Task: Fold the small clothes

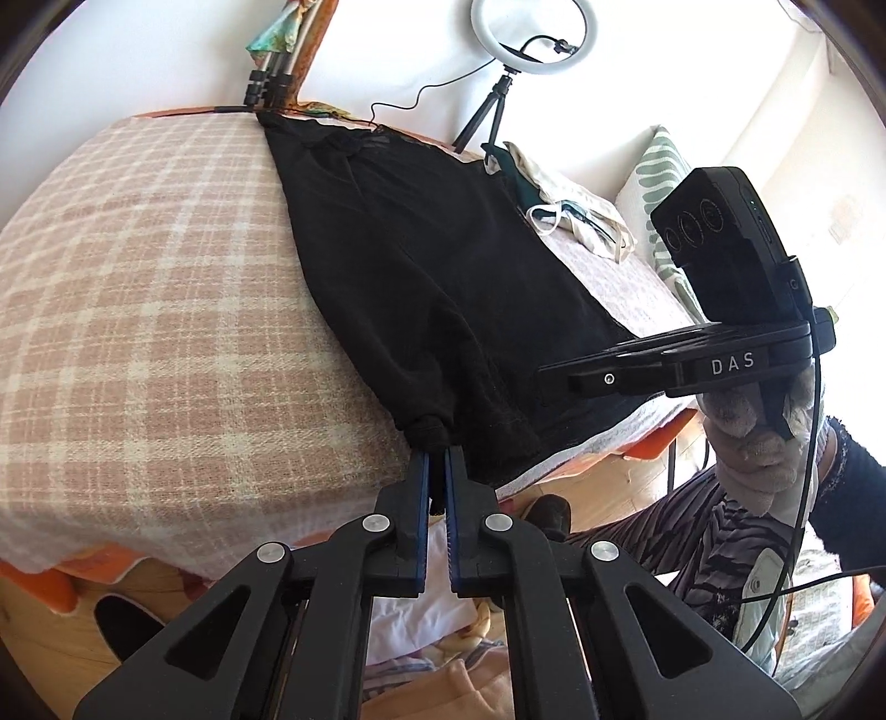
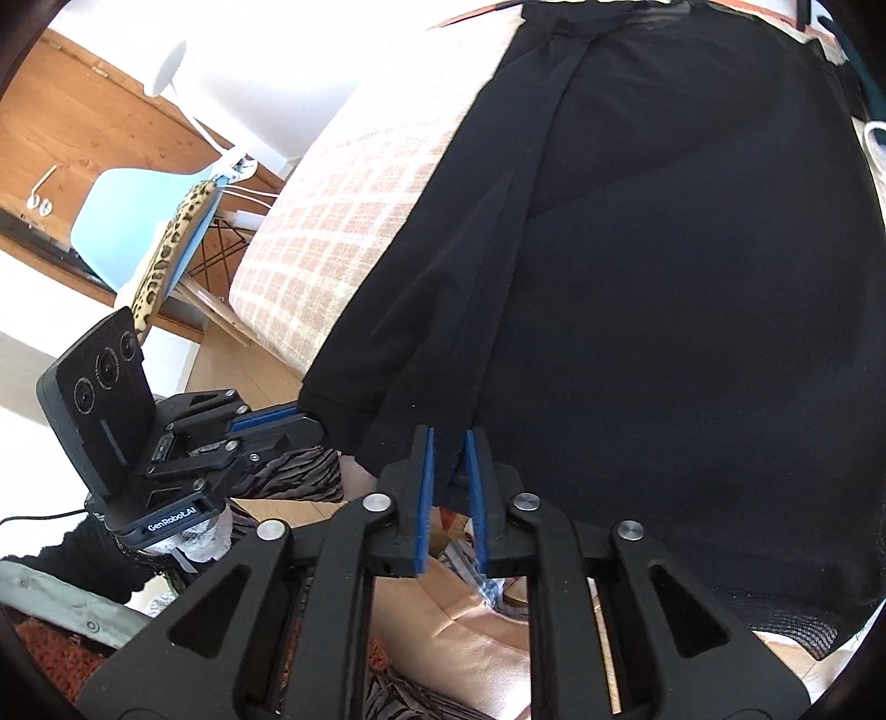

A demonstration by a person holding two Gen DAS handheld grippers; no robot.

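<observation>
The left hand-held gripper (image 1: 436, 443) pinches a bunched corner of the black garment (image 1: 443, 266) spread on the checked bed (image 1: 138, 288); the right hand-held gripper (image 2: 448, 443), narrow, nips its hem.

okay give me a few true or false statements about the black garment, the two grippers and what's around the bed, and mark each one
1. The left gripper is shut on a bunched corner of the black garment. True.
2. The garment lies on a plain blue sheet. False: it lies on a pink and cream checked blanket.
3. The right gripper has a hem edge of the garment between its blue pads. True.
4. A ring light on a small tripod stands beyond the bed. True.
5. The chair beside the bed is red. False: it is light blue, with a leopard-print item on it.
6. The garment is already folded into a small square. False: it is spread out long across the bed.
</observation>
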